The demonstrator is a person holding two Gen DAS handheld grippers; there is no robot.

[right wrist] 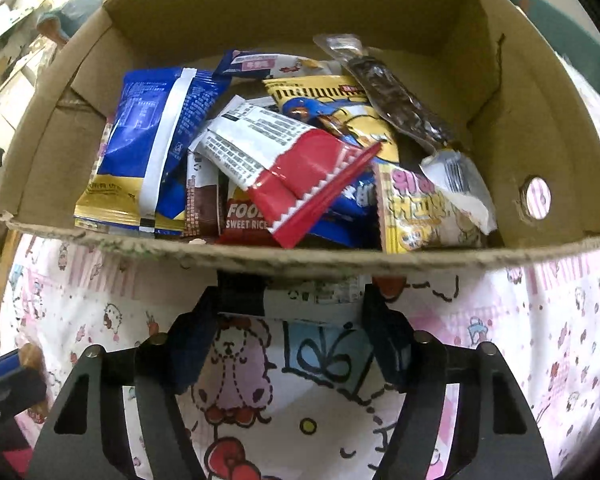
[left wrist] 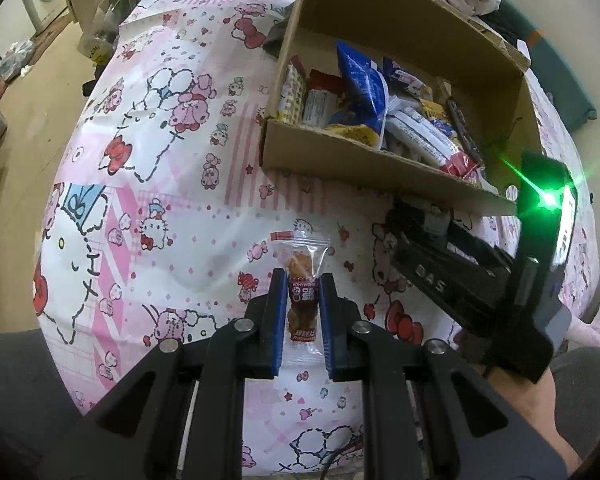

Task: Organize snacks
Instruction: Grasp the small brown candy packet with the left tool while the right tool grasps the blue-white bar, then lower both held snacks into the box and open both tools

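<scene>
The left tool [left wrist: 302, 312] is clamped on a small snack packet [left wrist: 301, 280]: clear crinkled film, red printed band, brown pieces inside. The packet stands lengthwise between the blue ribbed pads [left wrist: 277, 320], above the counter [left wrist: 160, 160], which carries a smooth pink cartoon-print cloth.

The right tool [right wrist: 296, 308] grips a flat white printed packet [right wrist: 312, 304] crosswise, just beside the ragged near wall of the cardboard box [right wrist: 340, 256]. The box is open-topped with tall corrugated walls. It holds glossy packets heaped together: a blue bag [right wrist: 148, 136], a red-and-white wrapper [right wrist: 284, 164] and a yellow pouch [right wrist: 412, 204]. Bare cloth lies left of the box.
</scene>
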